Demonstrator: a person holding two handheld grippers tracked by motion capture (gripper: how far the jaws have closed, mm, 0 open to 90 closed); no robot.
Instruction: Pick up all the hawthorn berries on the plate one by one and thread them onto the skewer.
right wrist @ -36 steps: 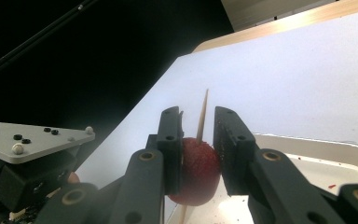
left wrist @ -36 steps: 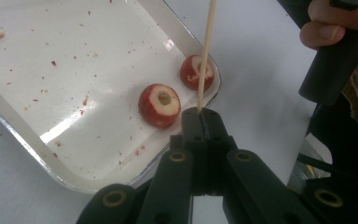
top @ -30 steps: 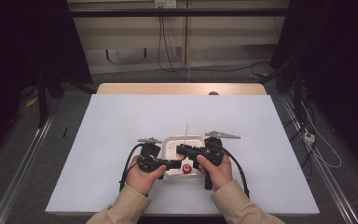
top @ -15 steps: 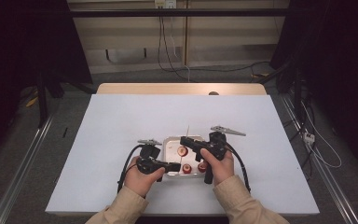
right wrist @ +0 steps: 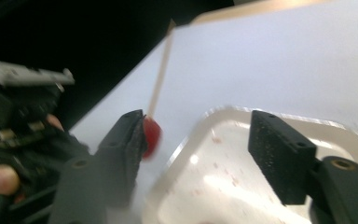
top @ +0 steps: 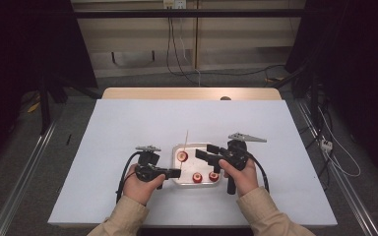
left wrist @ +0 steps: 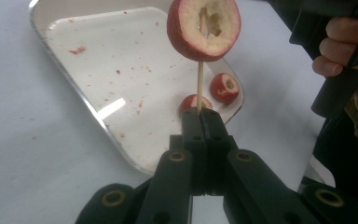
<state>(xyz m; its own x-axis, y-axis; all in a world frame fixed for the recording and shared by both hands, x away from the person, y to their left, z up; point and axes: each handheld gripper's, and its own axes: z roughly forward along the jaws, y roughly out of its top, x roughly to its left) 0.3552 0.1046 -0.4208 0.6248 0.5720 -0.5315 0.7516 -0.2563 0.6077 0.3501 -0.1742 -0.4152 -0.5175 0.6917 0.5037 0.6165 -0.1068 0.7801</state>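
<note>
Left gripper view shows the left gripper (left wrist: 200, 122) with its jaws pressed fully together on the lower end of a thin wooden skewer (left wrist: 199, 86). One fruit slice (left wrist: 204, 29), red-skinned with a cut-out core, sits threaded on this skewer above the metal tray (left wrist: 93, 109).

The right gripper (right wrist: 200, 140) stands open and its jaws have just been opening. Nothing is gripped between them, though in the right gripper view the slice seems to touch the inner face of one pad; the picture is blurred there.

What could go wrong, in my judgement: the skewer is held at one end only, so a small tilt of the hand may let the slice slide down or swing the stick out of line. If the right gripper draws away while its pad is stuck to the wet fruit, it may drag the slice along the stick. The thin stick could also snap under a sideways push.

Count, from near to far: two grippers, one skewer, one slice on it, two more fruit pieces (left wrist: 224, 87) lying in the tray, one tray, and one white table (top: 128, 123) under all
</note>
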